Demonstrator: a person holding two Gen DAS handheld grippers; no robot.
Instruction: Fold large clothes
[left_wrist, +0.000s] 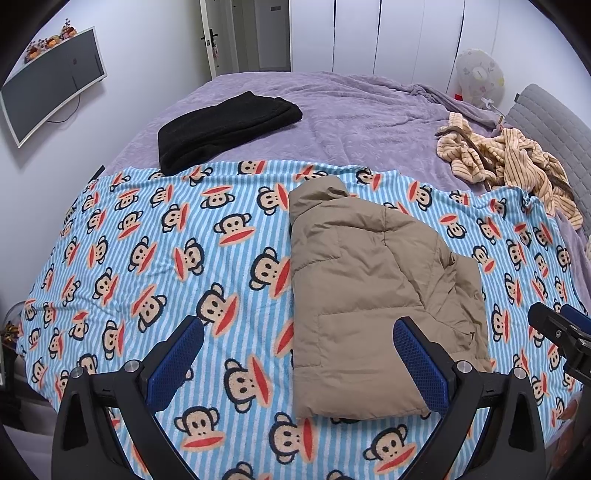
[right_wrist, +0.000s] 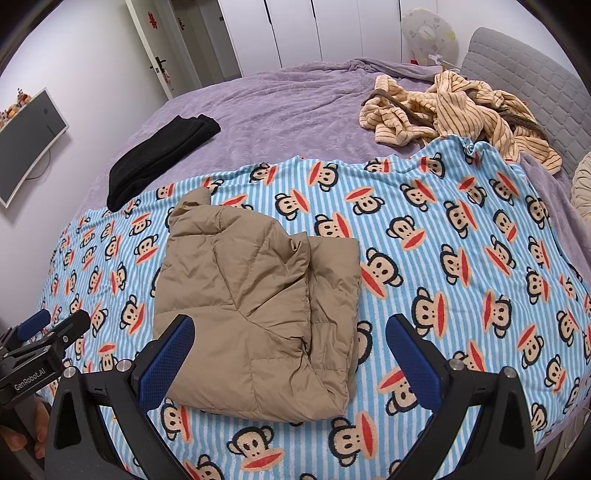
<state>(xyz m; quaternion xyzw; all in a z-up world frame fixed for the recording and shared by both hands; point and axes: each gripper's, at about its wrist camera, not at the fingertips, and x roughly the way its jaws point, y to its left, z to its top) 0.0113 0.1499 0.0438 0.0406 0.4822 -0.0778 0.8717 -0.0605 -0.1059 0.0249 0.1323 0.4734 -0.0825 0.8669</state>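
Observation:
A tan puffer jacket (left_wrist: 373, 295) lies folded lengthwise on the blue striped monkey-print blanket (left_wrist: 155, 258), collar end away from me. In the right wrist view the same jacket (right_wrist: 258, 314) sits left of centre on that blanket (right_wrist: 443, 258). My left gripper (left_wrist: 299, 354) is open, hovering near the jacket's near left edge, nothing between its blue pads. My right gripper (right_wrist: 290, 354) is open too, above the jacket's near right part. Each gripper shows at the edge of the other's view: the right gripper (left_wrist: 561, 332) and the left gripper (right_wrist: 48, 332).
A folded black garment (left_wrist: 225, 125) lies on the purple bedspread (left_wrist: 369, 118) at the back left. A crumpled yellow striped garment (left_wrist: 509, 162) is at the back right by a grey headboard (left_wrist: 554, 122). A monitor (left_wrist: 48, 85) hangs on the left wall.

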